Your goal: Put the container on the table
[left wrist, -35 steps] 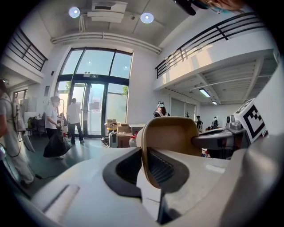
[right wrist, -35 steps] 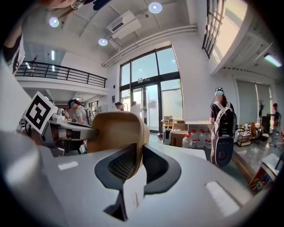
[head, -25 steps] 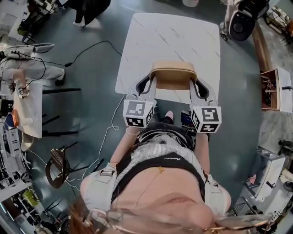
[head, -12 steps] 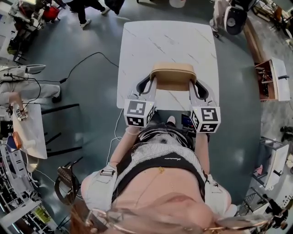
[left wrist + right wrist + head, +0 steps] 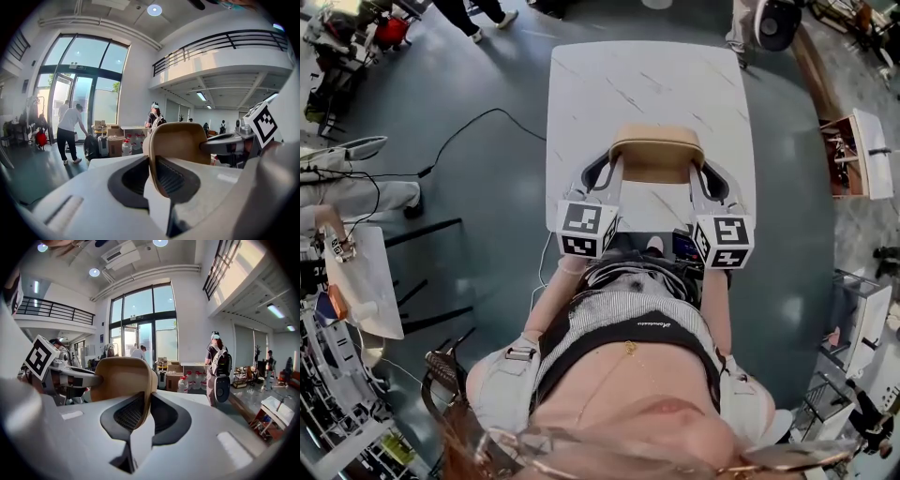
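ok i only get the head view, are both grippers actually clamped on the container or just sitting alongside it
observer: the left gripper view shows the left gripper shut on the container, with its side wall pinched between the jaws.
operator: and the other one
observer: the right gripper view shows the same. The right gripper is shut on the opposite wall of the container.
operator: anything out past the far end that i can't see
observer: beyond the table there are cardboard boxes and water jugs on the floor.
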### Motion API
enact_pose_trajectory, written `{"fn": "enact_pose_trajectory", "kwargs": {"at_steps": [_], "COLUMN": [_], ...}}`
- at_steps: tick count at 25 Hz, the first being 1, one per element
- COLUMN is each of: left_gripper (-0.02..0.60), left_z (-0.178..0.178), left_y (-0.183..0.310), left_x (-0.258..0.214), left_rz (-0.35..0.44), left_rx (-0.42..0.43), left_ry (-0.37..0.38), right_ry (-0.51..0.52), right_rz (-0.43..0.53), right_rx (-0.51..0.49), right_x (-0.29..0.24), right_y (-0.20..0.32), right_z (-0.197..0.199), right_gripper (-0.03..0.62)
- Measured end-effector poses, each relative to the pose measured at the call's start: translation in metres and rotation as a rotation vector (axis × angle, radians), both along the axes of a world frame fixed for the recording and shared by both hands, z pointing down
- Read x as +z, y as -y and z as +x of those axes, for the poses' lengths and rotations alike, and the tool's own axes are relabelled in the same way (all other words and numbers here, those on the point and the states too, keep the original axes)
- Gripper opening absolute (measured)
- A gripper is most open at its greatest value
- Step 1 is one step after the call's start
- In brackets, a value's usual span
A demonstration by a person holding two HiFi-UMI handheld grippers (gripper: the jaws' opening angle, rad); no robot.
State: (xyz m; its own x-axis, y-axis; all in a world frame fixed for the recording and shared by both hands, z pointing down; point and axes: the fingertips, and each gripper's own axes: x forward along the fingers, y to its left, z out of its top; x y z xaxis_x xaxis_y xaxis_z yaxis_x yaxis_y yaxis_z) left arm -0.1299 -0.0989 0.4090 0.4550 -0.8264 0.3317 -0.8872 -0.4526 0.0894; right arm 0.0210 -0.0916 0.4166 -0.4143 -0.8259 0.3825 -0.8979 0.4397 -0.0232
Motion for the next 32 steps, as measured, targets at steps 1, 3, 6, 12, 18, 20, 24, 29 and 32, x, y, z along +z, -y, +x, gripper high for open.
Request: {"fn": "enact_pose_trajectory", "kwargs": {"at_steps": [1,3,6,12,18,20,24,29,32], "left_gripper": [0.044,0.044,0.044,0.049,0.052,0.054,0.052,0.052,0.052], "left_z": [-0.002,-0.007,-0.015,-0.018,-0.018,-0.019,-0.021,-0.02,-0.021], "left_y": [0.002,0.003,0.005,0.014,0.011,0.012,0.015,0.012,0.014], "left_x": [0.0,0.0,-0.002,0.003,0.009,0.01,0.013,0.013,0.013], "left_rz": [0.0,-0.003,-0.005,-0.002,-0.014,-0.014,-0.019,-0.021,-0.022], "left_rx": [0.004,0.014,0.03,0.086,0.143,0.154,0.16,0.124,0.088], "left_ry": [-0.001,-0.007,-0.015,-0.001,-0.012,-0.008,0.0,-0.002,-0.006], "right_ry": [-0.001,-0.006,-0.018,-0.032,-0.004,-0.004,-0.016,-0.015,-0.017], "right_rz": [0.0,0.001,0.004,0.004,-0.014,-0.016,-0.018,-0.014,-0.009], "right_rx": [0.003,0.012,0.024,0.046,0.077,0.091,0.096,0.061,0.027], "right_x": [0.0,-0.001,-0.004,0.001,0.007,0.009,0.011,0.011,0.01], "right_y": [0.001,0.002,0.002,0.008,0.003,0.002,0.001,0.005,0.009], "right_z": [-0.002,-0.007,-0.015,-0.019,-0.02,-0.02,-0.023,-0.022,-0.022], "right_gripper": [0.069,0.069,0.069,0.071,0.067,0.067,0.069,0.069,0.069]}}
